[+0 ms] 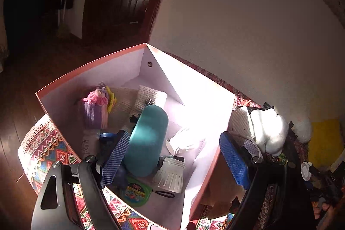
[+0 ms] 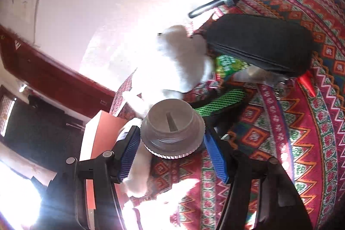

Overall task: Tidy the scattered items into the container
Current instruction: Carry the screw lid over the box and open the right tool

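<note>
The container, an orange box (image 1: pixel 90 66) with white inner walls, stands open on the patterned cloth. In it lie a teal cylinder (image 1: pixel 146 139), a purple knitted toy (image 1: pixel 94 109), a white ribbed cap (image 1: pixel 169 174), a green round tin (image 1: pixel 135 189) and a white cup (image 1: pixel 183 143). My left gripper (image 1: pixel 174 161) hangs open over the box's near side with nothing between its pads. My right gripper (image 2: pixel 172 154) is shut on a round grey ribbed cap (image 2: pixel 172 124), held above the cloth beside the box's corner (image 2: pixel 101 128).
A white plush toy (image 2: pixel 172 61), a black pouch (image 2: pixel 258 42), a green mesh item (image 2: pixel 222 98), a black-handled tool (image 2: pixel 217 1) and a red cone (image 2: pixel 306 81) lie on the cloth (image 2: pixel 301 143). A wall stands behind; a yellow cushion (image 1: pixel 323 139) lies far right.
</note>
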`<action>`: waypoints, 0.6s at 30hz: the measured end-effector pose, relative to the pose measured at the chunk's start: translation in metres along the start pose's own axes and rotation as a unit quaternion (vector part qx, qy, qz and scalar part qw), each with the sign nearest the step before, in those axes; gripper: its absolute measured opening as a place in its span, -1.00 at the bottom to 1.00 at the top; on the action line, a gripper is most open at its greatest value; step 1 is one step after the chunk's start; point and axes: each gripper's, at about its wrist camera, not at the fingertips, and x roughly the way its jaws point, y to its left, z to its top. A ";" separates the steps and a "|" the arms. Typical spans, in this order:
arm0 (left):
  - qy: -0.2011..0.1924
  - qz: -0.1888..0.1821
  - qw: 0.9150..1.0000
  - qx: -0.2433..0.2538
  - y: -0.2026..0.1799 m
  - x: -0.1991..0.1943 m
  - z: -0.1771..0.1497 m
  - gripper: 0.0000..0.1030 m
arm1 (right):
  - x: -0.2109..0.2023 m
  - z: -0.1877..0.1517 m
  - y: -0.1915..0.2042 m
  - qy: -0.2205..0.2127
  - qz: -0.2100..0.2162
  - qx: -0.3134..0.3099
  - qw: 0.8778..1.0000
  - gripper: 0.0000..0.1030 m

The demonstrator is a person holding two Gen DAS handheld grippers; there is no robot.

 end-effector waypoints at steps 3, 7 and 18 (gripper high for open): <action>-0.012 0.012 1.000 -0.012 0.018 -0.008 0.006 0.67 | 0.000 -0.015 0.065 -0.006 0.040 -0.061 0.997 0.17; -0.018 0.024 0.999 -0.027 0.040 -0.014 0.011 0.67 | -0.004 -0.054 0.161 -0.017 0.112 -0.150 0.982 0.17; -0.023 0.049 0.998 -0.034 0.077 -0.022 0.015 0.67 | 0.052 -0.147 0.302 -0.019 0.168 -0.318 0.933 0.65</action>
